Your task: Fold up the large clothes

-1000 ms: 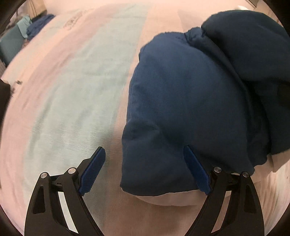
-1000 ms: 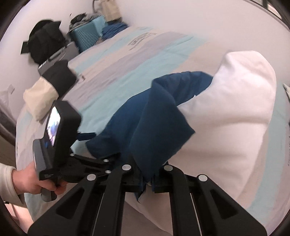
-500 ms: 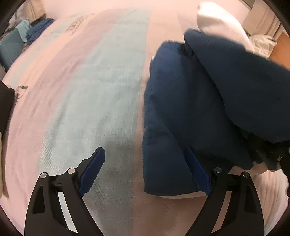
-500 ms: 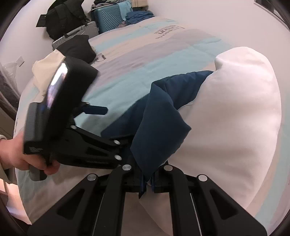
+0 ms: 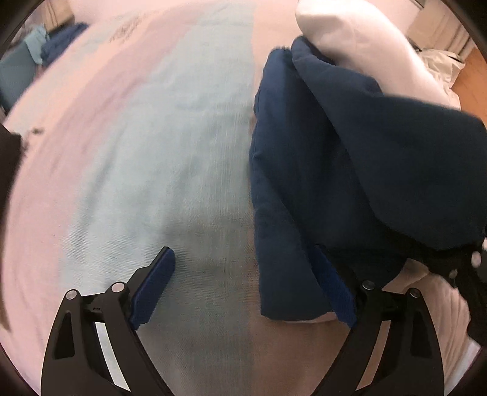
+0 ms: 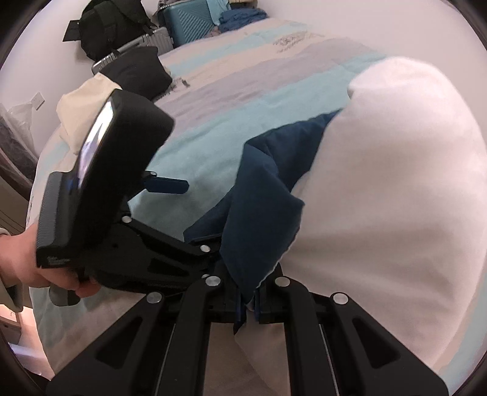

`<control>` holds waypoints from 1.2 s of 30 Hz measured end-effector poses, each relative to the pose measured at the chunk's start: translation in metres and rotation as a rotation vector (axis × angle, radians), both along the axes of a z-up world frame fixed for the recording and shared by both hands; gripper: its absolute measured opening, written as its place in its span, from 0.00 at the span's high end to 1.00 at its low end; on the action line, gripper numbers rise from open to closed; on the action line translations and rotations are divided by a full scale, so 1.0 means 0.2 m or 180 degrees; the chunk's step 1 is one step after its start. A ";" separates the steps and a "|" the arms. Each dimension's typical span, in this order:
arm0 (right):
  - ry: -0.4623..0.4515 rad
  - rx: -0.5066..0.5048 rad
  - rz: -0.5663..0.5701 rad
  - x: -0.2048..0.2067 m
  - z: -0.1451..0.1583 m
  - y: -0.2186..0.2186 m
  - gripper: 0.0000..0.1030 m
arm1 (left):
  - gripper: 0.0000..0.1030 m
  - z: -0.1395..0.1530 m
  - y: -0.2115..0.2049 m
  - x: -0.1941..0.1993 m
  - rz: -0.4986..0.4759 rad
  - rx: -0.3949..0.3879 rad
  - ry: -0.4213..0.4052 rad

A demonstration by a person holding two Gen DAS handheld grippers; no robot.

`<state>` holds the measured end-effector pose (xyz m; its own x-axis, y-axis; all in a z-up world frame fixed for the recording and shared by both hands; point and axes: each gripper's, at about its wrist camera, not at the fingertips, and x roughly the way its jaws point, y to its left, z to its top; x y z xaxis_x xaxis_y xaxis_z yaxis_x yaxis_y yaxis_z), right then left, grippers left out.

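A large garment, navy outside (image 5: 304, 158) and white inside (image 6: 395, 189), lies on the striped bed. My right gripper (image 6: 248, 307) is shut on a navy edge of it (image 6: 258, 219) and holds that part lifted and draped over the white lining. My left gripper (image 5: 246, 286) is open and empty just above the bedspread; its right finger (image 5: 334, 292) lies against the garment's lower left edge and its left finger (image 5: 152, 286) is over bare bedspread. The left gripper also shows in the right wrist view (image 6: 106, 195), held by a hand.
The bedspread (image 5: 152, 152) has pale blue and pink stripes. A black and cream folded pile (image 6: 121, 82) sits at the bed's far left edge. Suitcases (image 6: 188, 27), a black bag (image 6: 112, 24) and clothes stand by the wall. Wood floor (image 5: 468, 82) shows at the right.
The left gripper has moved right and closer to the garment's edge, staying open. The right gripper has kept its hold and carried the navy flap further over the garment.
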<state>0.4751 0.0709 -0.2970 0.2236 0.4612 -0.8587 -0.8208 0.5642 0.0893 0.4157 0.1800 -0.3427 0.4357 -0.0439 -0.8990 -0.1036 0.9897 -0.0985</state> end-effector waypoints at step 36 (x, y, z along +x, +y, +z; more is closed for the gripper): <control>-0.0256 -0.0174 -0.0750 0.17 0.26 -0.52 0.42 | 0.07 0.06 0.00 0.05 -0.0046 0.0069 -0.0030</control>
